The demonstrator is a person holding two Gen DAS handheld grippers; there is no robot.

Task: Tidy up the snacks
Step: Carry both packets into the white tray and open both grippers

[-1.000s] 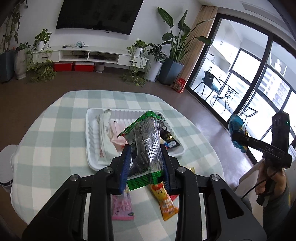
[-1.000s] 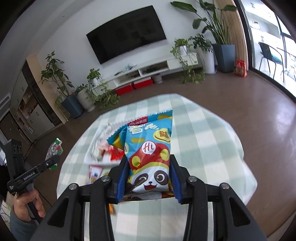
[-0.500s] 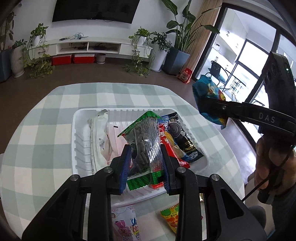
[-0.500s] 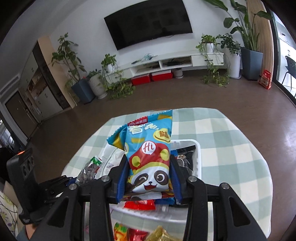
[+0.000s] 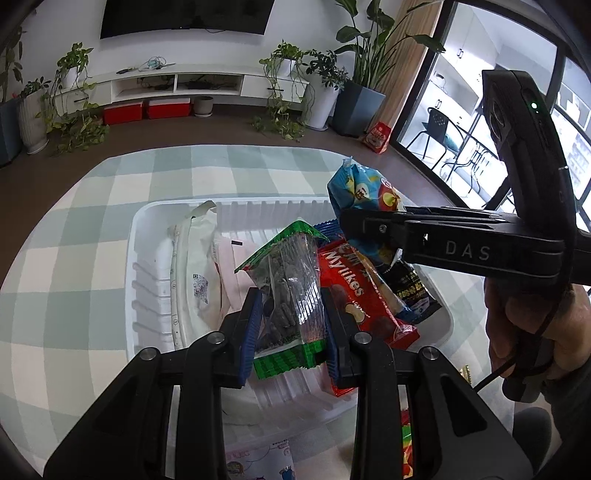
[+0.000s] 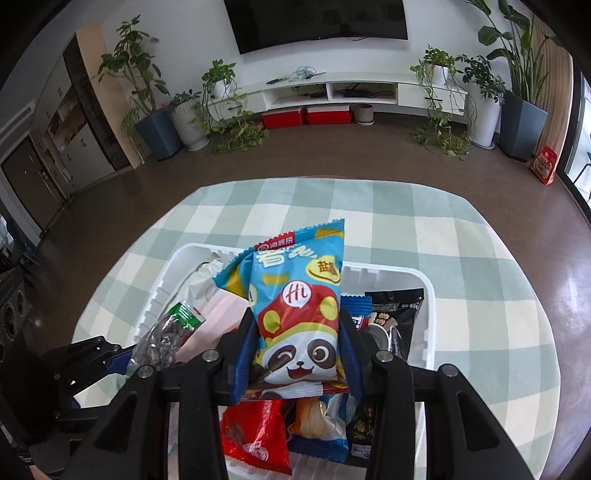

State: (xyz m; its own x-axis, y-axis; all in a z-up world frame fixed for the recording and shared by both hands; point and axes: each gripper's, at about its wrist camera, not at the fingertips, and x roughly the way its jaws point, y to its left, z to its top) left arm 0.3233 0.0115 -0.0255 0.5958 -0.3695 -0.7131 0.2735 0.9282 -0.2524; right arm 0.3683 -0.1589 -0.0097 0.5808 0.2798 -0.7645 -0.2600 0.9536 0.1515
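Left wrist view: we are gripping the green-edged seed packet (image 5: pixel 291 291) in the left claw (image 5: pixel 290 321), above the white tray (image 5: pixel 147 236) (red Mylikes pack (image 5: pixel 354 291) lying inside).

Right wrist view: we are clamping the blue panda snack bag (image 6: pixel 299 310) in the right claw (image 6: pixel 295 354), over the same tray (image 6: pixel 428 295) on the checked surface (image 6: pixel 461 258).

A large black flat television (image 6: pixel 317 22) is mounted on the white wall above a long white low media cabinet (image 6: pixel 354 92). Two red storage boxes (image 6: pixel 306 116) are set on the brown floor beneath it. Leafy potted plants (image 5: pixel 74 107) are ranged along the wall, and a green-and-white checked tablecloth (image 6: pixel 461 266) is spread over the table.
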